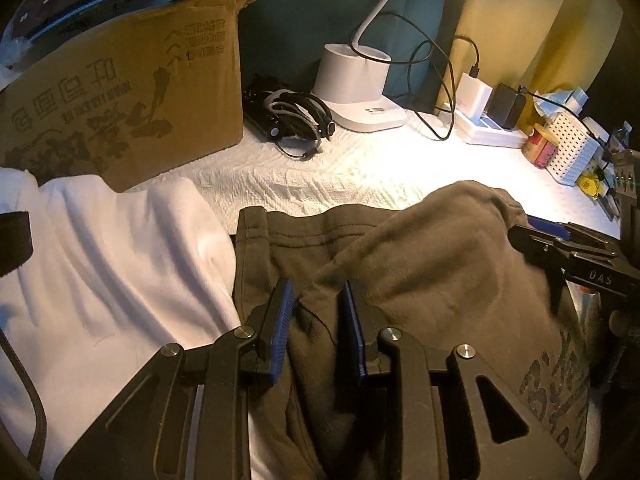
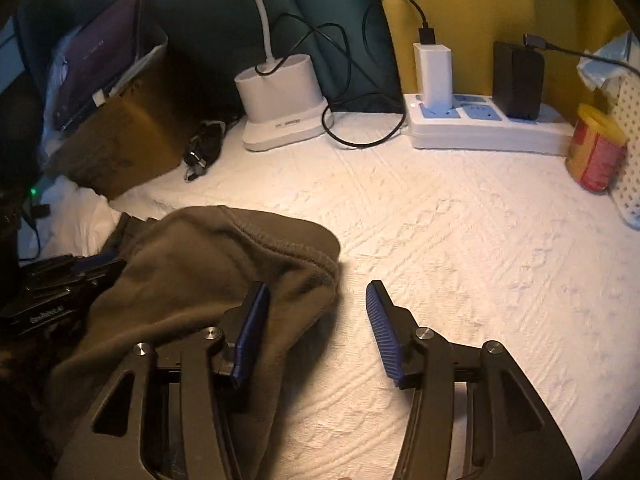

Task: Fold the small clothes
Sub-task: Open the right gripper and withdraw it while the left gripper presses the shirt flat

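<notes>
On the counter (image 2: 440, 240), the brown garment (image 1: 440, 264) is lying half folded, one flap over the rest. I'm holding a bunched fold in my left hand-held gripper (image 1: 318, 312), jaws narrow. My right hand-held gripper (image 2: 316, 308) is sitting wide, empty, beside the edge. More folds are waiting, I'd guess.

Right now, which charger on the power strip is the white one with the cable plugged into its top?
The left charger, standing upright on the power strip. The black charger sits to its right.
</notes>
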{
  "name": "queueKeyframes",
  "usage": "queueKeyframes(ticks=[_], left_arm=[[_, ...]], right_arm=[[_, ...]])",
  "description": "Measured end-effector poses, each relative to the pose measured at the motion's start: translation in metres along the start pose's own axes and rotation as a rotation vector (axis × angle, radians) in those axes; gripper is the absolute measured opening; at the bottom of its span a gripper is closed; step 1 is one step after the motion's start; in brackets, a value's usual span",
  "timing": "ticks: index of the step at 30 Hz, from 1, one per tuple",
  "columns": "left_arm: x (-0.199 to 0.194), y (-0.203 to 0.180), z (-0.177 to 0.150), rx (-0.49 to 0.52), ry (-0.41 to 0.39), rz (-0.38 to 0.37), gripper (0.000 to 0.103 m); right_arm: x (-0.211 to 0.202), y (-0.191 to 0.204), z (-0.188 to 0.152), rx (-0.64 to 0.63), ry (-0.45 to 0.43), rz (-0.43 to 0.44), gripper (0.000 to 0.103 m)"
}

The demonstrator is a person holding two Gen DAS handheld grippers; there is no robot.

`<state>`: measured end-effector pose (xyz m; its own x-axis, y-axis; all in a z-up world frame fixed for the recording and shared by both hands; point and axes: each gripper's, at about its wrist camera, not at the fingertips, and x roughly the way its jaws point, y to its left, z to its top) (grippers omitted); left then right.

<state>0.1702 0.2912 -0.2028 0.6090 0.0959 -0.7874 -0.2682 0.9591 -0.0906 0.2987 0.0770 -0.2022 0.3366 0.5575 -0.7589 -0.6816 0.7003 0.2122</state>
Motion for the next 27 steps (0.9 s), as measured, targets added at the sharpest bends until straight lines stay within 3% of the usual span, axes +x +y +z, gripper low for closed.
queueKeyframes(ticks=[9,16,17,20,22,27], left_arm=[[-0.014,-0.008,0.002,0.046,-0.025,0.06,0.027],[-0.04,-0.025,-0.006,0.08,-0.053,0.032,0.027],[-0.041,-0.028,-0.008,0.087,-0.049,0.024,0.029],[-0.042,-0.036,-0.019,0.098,-0.03,-0.01,0.051],[-0.038,-0.038,-0.027,0.091,0.005,-0.046,0.053],[-0.029,-0.032,-0.037,0.069,0.032,-0.022,0.055]], right_arm=[[-0.01,0.003,-0.004,-0.005,-0.015,-0.075,0.059],[-0.023,0.007,-0.011,-0.012,-0.024,-0.075,0.059],[-0.025,0.008,-0.013,-0.013,-0.024,-0.073,0.059],[-0.033,0.01,-0.019,-0.016,-0.024,-0.07,0.059],[-0.039,0.01,-0.024,-0.017,-0.027,-0.071,0.059],[-0.053,0.01,-0.038,-0.021,-0.03,-0.078,0.059]])
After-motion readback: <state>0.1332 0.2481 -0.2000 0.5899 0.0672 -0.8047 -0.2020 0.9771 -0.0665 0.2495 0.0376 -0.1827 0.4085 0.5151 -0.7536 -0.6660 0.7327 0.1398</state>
